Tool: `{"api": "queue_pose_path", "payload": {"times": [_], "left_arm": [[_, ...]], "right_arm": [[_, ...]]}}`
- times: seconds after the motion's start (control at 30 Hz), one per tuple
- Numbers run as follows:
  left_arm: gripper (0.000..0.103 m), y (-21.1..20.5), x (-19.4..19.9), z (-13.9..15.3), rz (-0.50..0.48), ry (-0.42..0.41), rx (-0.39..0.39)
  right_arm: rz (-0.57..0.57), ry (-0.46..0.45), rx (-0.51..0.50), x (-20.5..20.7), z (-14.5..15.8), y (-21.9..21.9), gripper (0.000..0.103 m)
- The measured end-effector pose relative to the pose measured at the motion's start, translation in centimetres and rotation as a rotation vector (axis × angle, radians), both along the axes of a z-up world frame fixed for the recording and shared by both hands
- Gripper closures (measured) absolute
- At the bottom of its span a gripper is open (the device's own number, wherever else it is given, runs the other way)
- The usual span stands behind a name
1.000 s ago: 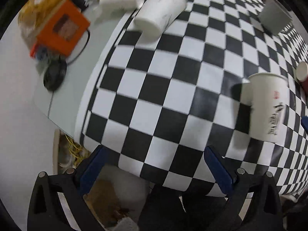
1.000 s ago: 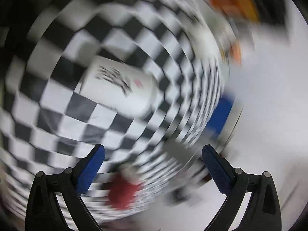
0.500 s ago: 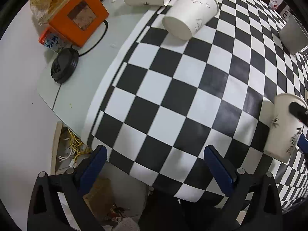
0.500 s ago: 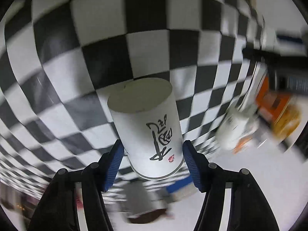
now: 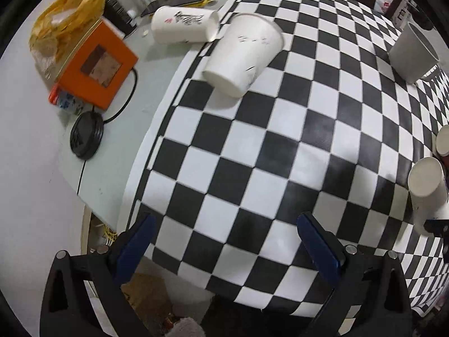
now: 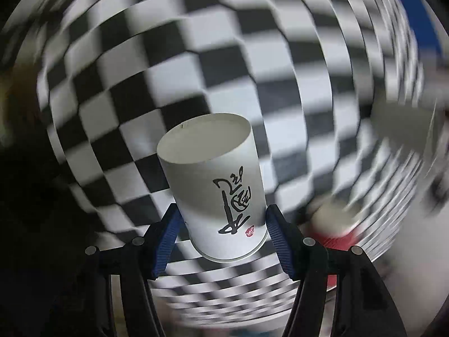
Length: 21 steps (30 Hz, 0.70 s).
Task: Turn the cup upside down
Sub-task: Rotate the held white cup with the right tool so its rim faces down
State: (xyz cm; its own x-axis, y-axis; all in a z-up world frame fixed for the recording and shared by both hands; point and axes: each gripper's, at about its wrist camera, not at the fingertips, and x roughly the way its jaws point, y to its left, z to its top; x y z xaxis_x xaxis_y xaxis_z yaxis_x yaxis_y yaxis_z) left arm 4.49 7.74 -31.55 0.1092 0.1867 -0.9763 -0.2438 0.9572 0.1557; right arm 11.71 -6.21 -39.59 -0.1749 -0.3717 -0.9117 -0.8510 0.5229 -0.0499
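My right gripper (image 6: pixel 221 224) is shut on a white paper cup (image 6: pixel 216 182) with black brush writing. I hold it above the checkered cloth (image 6: pixel 196 56), its flat bottom pointing away from me and its rim near the fingers. The same cup (image 5: pixel 428 188) shows at the right edge of the left wrist view, bottom end up and tilted. My left gripper (image 5: pixel 224 241) is open and empty over the near edge of the checkered cloth (image 5: pixel 266 154).
In the left wrist view a white cup (image 5: pixel 241 59) and a printed cup (image 5: pixel 183 28) lie on their sides at the back. A grey cup (image 5: pixel 412 53) stands far right. An orange box (image 5: pixel 95 67), yellow bag (image 5: pixel 67 19) and black disc (image 5: pixel 85 136) sit left.
The right gripper has swung with the cup in its grip, and the background now blurs. In the left view the held cup has turned, with its bottom now up. The left gripper has drifted slightly.
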Motion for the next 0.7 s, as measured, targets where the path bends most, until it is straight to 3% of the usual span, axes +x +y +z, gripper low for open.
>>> {"api": "queue_pose_path", "payload": {"times": [0.07,0.13,0.37,0.53,0.63,0.7], "left_arm": [[0.0,-0.3,0.6,-0.2,-0.011,-0.001,-0.005],[0.0,-0.8,1.2,-0.4,-0.025,0.004,-0.012],[0.0,-2.5,2.6,-1.0,-0.066,0.023,-0.046],[0.0,-3.1,3.1,-1.3,-0.088,0.031,-0.053],[0.0,-3.4,3.2,-1.3,-0.097,0.034,-0.053],[0.0,-3.4,3.4,-1.4,-0.099,0.039,-0.057]], "right_arm": [[-0.224,0.071,0.012,1.9,-0.6,-2.3,0.039],[-0.361,0.111,0.022,3.0,-1.1,-4.0,0.038],[-0.714,0.233,0.066,4.5,-3.1,-8.1,0.037],[-0.783,0.248,0.087,4.9,-3.5,-8.7,0.035],[-0.724,0.197,0.051,5.6,-3.2,-8.9,0.023],[-0.685,0.145,0.07,6.1,-2.0,-8.1,0.023]]}}
